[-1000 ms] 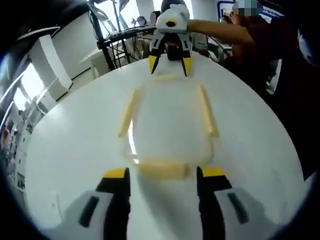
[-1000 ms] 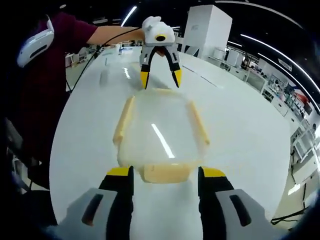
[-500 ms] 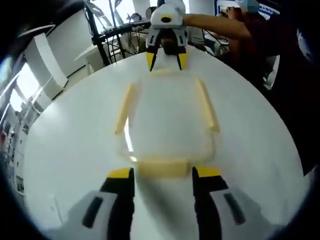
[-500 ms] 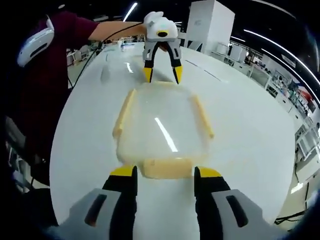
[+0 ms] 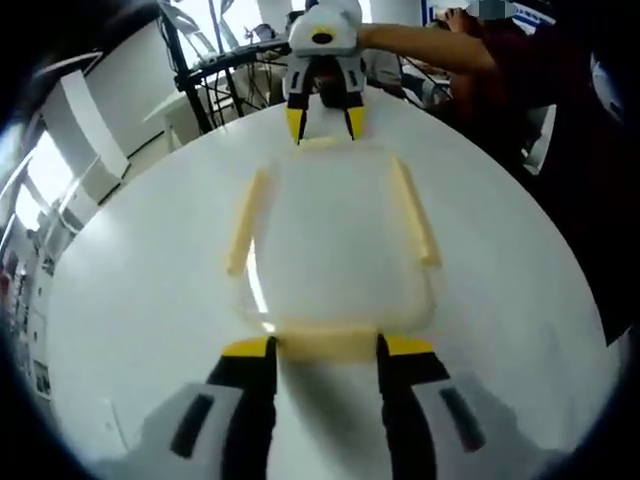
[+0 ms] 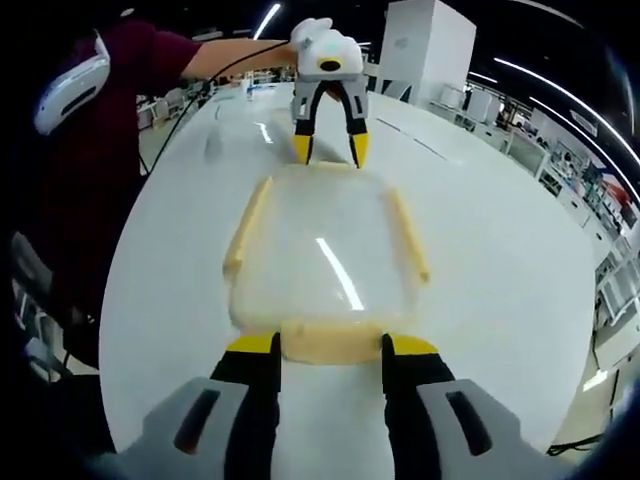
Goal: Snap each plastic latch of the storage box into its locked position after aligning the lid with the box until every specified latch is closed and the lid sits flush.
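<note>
White round table (image 5: 130, 300) filling both views, workshop clutter behind. Clear storage box (image 5: 335, 235) sitting mid-frame, lid on. Left gripper (image 5: 325, 345) jaws spread wide, straddling near yellow latch (image 5: 325, 342). Right gripper (image 6: 329, 346) doing same at opposite latch (image 6: 330, 342), gripping nothing.

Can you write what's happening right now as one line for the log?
box on table | left gripper open, at end latch | right gripper open, at opposite latch
</note>
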`<state>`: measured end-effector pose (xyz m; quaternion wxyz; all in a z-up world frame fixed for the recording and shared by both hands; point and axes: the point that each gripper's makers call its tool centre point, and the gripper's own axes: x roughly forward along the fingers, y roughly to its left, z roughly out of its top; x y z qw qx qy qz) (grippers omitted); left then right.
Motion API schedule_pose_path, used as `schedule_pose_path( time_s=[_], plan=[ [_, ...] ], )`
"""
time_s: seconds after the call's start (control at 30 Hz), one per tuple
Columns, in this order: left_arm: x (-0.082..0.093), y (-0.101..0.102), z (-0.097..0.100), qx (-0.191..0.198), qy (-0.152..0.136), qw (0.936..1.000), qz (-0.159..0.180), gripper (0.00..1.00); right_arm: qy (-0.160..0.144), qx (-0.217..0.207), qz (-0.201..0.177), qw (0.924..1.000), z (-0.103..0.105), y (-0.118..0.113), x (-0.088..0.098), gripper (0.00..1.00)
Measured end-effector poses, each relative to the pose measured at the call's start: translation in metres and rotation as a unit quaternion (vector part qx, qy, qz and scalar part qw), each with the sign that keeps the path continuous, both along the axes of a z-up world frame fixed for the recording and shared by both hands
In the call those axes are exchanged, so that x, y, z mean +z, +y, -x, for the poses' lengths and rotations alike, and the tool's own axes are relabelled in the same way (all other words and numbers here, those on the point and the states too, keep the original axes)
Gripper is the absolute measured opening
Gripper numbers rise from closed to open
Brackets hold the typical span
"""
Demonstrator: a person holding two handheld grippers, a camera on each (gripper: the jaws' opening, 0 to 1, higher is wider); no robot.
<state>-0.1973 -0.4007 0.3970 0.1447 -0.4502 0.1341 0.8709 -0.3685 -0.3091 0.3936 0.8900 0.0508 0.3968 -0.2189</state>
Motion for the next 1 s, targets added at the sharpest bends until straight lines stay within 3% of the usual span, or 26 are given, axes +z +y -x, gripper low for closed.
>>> schedule_pose_path(
  time_s=[1.0],
  plan=[
    [0.0011, 0.0042, 0.0049, -0.014, -0.012, 0.9997, -0.013, 0.38, -0.006, -0.005, -0.009, 0.9999, 0.002, 0.0095, 0.0039, 0.37]
  ],
)
